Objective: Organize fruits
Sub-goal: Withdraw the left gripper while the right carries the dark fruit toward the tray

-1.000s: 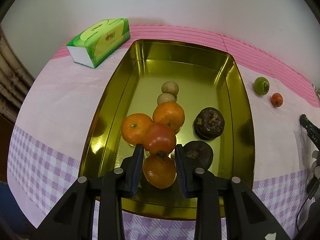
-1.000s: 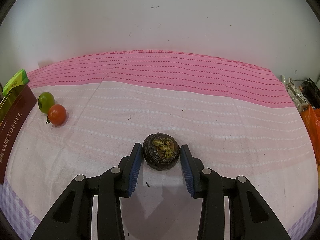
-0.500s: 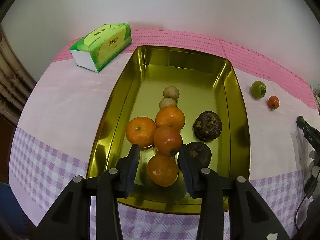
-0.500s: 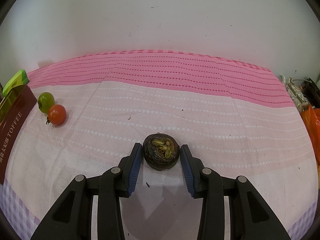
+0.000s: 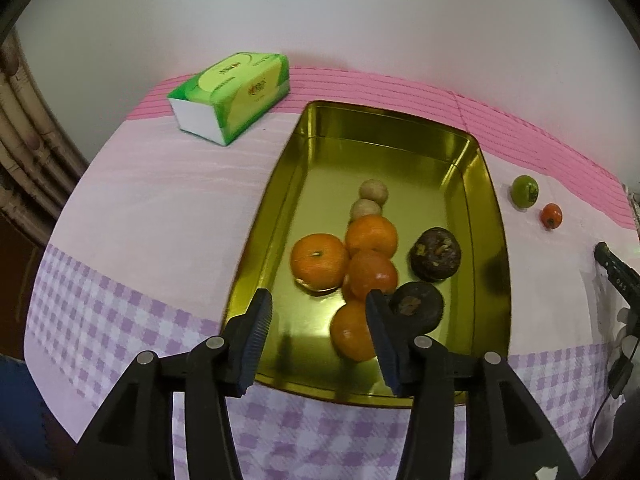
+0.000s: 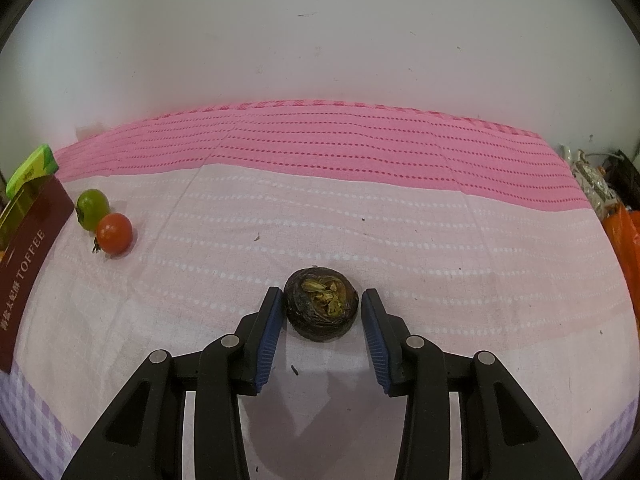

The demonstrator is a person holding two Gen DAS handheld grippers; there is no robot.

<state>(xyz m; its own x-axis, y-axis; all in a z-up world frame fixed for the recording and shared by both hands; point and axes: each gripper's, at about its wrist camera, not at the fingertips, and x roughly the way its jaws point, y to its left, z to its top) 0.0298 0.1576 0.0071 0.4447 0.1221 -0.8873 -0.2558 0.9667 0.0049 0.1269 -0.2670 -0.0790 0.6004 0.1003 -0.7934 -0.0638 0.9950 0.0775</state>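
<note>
A gold metal tray (image 5: 492, 216) holds several oranges (image 5: 319, 265), a red-orange fruit (image 5: 372, 274), two small beige fruits (image 5: 373, 192) and two dark mangosteens (image 5: 436, 254). My left gripper (image 5: 318, 320) is open and empty, above the tray's near left part. A green fruit (image 5: 525, 191) and a small red tomato (image 5: 552, 216) lie on the cloth right of the tray. In the right wrist view my right gripper (image 6: 320, 312) is open around a dark mangosteen (image 6: 321, 304) resting on the cloth; the left pad is close to it, the right pad apart. The green fruit (image 6: 92, 208) and tomato (image 6: 114, 233) lie far left.
A green tissue box (image 5: 232, 96) stands on the cloth behind and left of the tray. The tray's brown side reading TOFFEE (image 6: 28, 256) is at the right view's left edge. Packets and an orange bag (image 6: 624, 240) sit at the table's right edge. A wall runs behind the table.
My left gripper has opened wider, pulled back and shifted left, leaving the red-orange fruit in the tray. The right gripper and its mangosteen have not moved.
</note>
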